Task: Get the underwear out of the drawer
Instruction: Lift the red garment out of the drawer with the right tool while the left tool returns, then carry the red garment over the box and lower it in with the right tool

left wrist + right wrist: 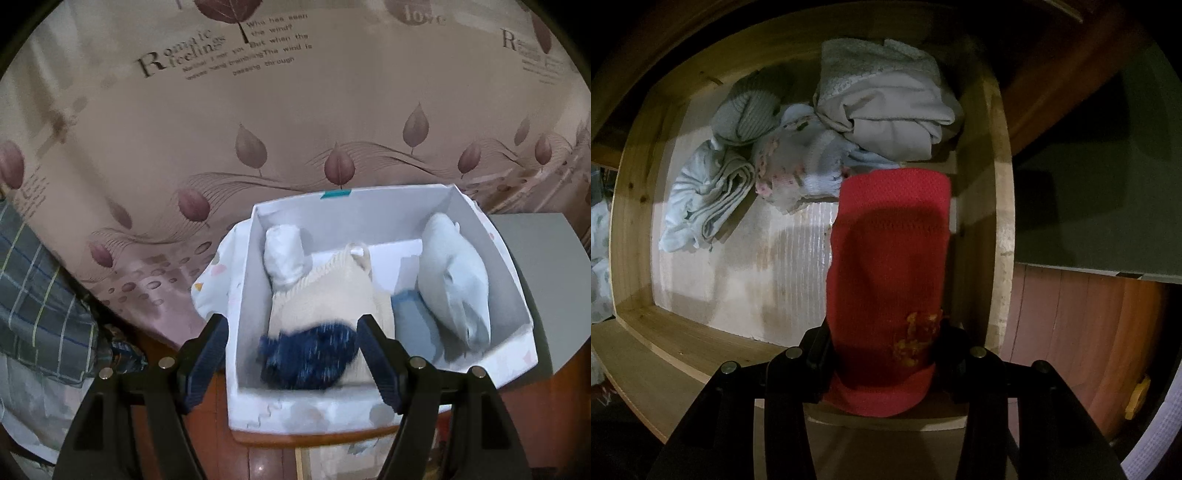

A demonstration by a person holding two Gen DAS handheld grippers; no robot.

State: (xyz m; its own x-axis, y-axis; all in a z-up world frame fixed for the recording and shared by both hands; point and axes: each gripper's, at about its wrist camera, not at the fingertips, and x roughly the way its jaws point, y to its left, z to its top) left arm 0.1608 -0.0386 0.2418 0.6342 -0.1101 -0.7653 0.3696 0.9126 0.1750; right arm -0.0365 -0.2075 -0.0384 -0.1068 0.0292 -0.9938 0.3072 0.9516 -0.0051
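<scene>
Left wrist view: left gripper [293, 354] hangs above a white box [513, 266] that stands on a wooden surface in front of a leaf-print curtain [184, 122]. Jaws spread, nothing between the pads. Directly below them, inside the box, lies a dark blue garment [308, 360], blurred, resting on a cream knitted piece [325, 295]. A white rolled piece [284, 258] sits at the box's far left, a pale blue bundle [456, 280] along its right wall. Plaid fabric [40, 295] at the left edge.

Right wrist view: right gripper [882, 354] points down into an open wooden drawer [631, 206]. Jaws pinch a red knitted garment [890, 258] with a yellow embroidered mark; it hangs over the drawer's right side. Still in the drawer, at the back: a beige folded cloth [886, 110], a pale blue folded piece [705, 199], a grey-green ribbed roll [750, 107], a floral-trimmed piece [798, 166].
</scene>
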